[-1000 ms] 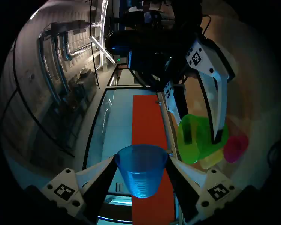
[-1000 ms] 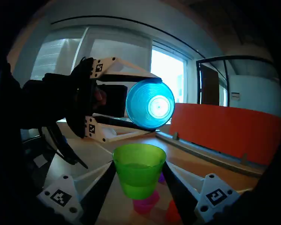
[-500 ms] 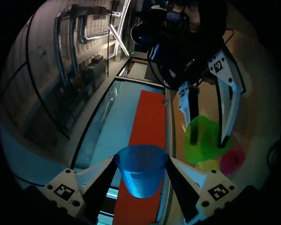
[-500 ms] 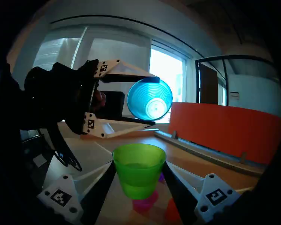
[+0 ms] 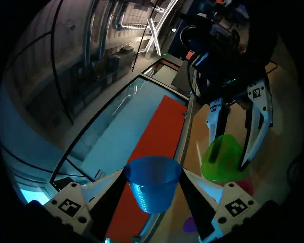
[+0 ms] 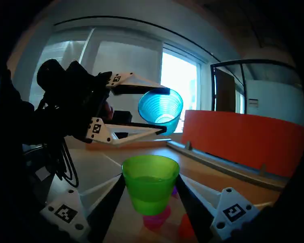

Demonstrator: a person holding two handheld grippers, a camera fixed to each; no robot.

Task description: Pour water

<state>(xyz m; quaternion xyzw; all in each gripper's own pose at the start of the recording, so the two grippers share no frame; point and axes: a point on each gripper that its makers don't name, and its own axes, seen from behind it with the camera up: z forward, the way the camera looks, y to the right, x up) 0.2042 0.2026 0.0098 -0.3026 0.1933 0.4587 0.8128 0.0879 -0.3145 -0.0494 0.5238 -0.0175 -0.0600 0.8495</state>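
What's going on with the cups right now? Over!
Left gripper shut on blue cup, tipped. Right gripper shut on green cup, upright, part full. No stream seen. Pink cup on table below.

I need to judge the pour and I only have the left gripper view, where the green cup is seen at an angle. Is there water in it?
Observer: Yes. In the right gripper view the green cup shows a water line about halfway up, and it sits upright between the fingers of the right gripper.
Operator: How is my blue cup tipped, seen from that side?
Observer: The blue cup, clamped in the left gripper, is tilted so its mouth faces the right camera. I can see down to its bottom. It sits higher in the picture than the green cup, beyond it.
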